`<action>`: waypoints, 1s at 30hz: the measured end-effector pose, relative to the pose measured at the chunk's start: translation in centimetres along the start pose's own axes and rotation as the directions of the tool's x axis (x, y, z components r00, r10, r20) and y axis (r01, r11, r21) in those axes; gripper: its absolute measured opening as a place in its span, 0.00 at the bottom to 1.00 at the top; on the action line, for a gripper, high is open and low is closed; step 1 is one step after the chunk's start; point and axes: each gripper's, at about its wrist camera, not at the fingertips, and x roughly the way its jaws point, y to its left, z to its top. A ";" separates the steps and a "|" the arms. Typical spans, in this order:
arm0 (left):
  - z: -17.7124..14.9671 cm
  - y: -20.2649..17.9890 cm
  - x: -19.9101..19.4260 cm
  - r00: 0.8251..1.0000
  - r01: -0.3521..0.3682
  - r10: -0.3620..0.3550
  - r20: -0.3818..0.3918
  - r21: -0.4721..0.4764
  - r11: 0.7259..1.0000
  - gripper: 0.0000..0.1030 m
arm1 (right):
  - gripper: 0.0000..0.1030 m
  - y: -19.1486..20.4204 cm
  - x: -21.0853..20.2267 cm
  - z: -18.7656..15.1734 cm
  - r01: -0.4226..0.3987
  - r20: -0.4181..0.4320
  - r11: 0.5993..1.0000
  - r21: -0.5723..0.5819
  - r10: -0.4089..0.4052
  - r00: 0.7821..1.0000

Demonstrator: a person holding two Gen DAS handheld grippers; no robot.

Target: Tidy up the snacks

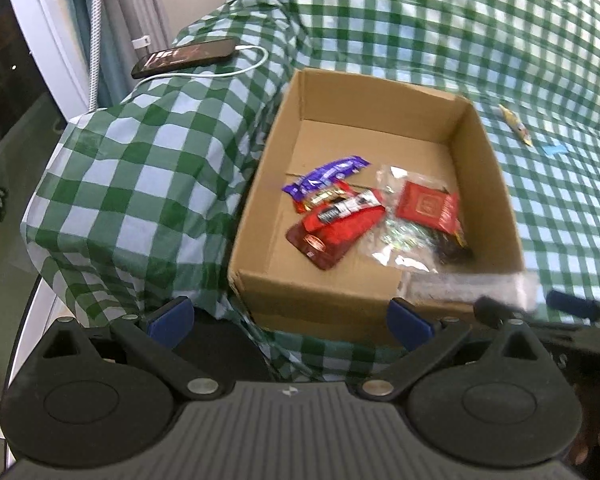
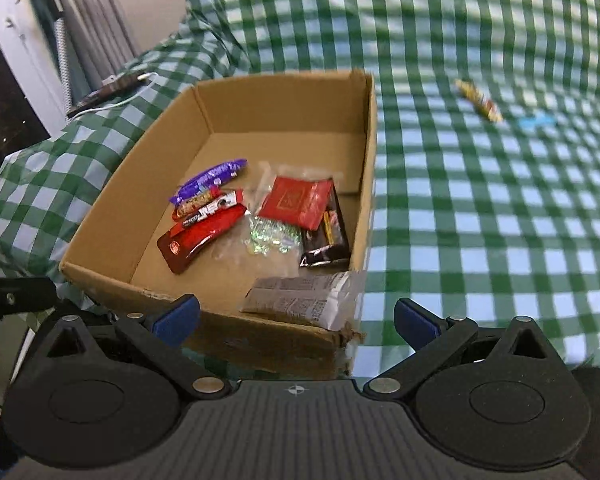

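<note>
An open cardboard box (image 1: 484,152) (image 2: 370,152) sits on the green checked cloth. Inside lie a purple bar (image 1: 326,174) (image 2: 210,176), red packets (image 1: 336,232) (image 2: 296,200), a clear bag (image 2: 270,238) and a dark packet (image 2: 326,248). A grey-brown packet with a clear end (image 2: 300,300) (image 1: 468,286) is at the box's near right corner, blurred; I cannot tell whether it rests on the rim. My right gripper (image 2: 296,320) is open just behind it, not touching it. My left gripper (image 1: 290,322) is open and holds nothing, near the box's front left corner.
A gold-wrapped candy (image 1: 516,124) (image 2: 480,100) and a small blue item (image 1: 554,149) (image 2: 536,121) lie on the cloth right of the box. A phone (image 1: 184,58) (image 2: 104,94) on a white cable rests at the far left. The floor drops away on the left.
</note>
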 end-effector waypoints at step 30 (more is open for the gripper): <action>7.0 1.9 1.4 0.998 -0.029 0.035 0.052 -0.111 0.993 1.00 | 1.00 -1.6 -4.3 5.3 0.062 0.169 0.998 -0.024 -0.058 0.984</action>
